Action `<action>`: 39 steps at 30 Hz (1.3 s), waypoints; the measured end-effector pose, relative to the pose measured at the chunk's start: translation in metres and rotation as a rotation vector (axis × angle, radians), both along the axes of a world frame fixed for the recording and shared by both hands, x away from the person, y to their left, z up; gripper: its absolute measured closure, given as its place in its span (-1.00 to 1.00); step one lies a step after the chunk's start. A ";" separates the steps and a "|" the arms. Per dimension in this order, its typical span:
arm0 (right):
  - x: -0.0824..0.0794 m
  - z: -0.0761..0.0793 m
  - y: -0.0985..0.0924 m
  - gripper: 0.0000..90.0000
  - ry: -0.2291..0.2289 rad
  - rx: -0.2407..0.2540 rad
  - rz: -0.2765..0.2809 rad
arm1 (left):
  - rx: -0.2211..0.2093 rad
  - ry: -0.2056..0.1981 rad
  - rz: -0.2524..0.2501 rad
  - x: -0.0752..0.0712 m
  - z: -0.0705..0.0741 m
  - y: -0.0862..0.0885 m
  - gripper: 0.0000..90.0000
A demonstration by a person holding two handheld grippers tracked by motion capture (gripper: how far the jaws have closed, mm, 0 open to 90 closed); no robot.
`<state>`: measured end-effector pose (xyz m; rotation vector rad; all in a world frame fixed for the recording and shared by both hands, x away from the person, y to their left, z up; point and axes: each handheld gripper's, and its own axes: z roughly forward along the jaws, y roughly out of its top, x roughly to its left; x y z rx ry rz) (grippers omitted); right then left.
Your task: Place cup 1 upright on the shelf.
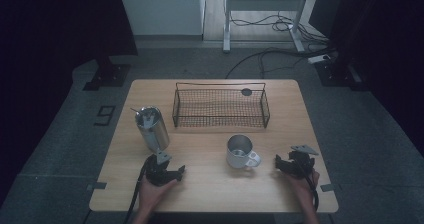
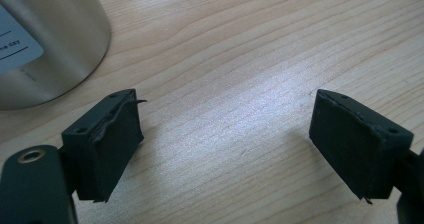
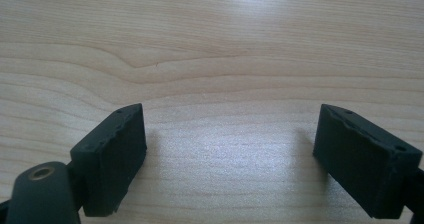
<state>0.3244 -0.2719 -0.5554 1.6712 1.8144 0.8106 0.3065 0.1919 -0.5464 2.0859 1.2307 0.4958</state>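
Wooden table (image 1: 210,179) bearing a wire basket (image 1: 220,107), a steel tumbler (image 1: 151,127) and a metal mug (image 1: 240,152). Left gripper (image 2: 225,144), released, lies just beside the tumbler; right gripper (image 3: 230,154), released, rests near the mug. A sound grasp would likely centre the jaws around the tumbler's wall before closing.

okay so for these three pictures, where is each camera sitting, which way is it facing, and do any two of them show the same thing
High view: above the person's side, looking forward and down on the table, wire basket, tumbler, mug; both hands, left gripper, right gripper.
Left gripper view: rides the left gripper, facing bare wood between open fingers, tumbler at upper left.
Right gripper view: rides the right gripper, open, over bare wood.
Shared: the tumbler, in the high and left gripper views.
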 end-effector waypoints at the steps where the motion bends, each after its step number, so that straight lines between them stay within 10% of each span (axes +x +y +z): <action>1: 0.000 0.000 0.000 -0.71 0.000 -0.001 0.001 | 0.001 0.002 -0.002 0.000 0.000 0.000 -0.70; 21: 0.001 0.000 0.002 -0.71 0.001 -0.002 -0.003 | 0.009 0.018 -0.021 -0.001 -0.001 -0.001 -0.68; 39: 0.000 0.000 0.002 -0.71 0.002 0.001 -0.009 | -0.062 -0.064 0.005 -0.011 0.021 0.009 -0.65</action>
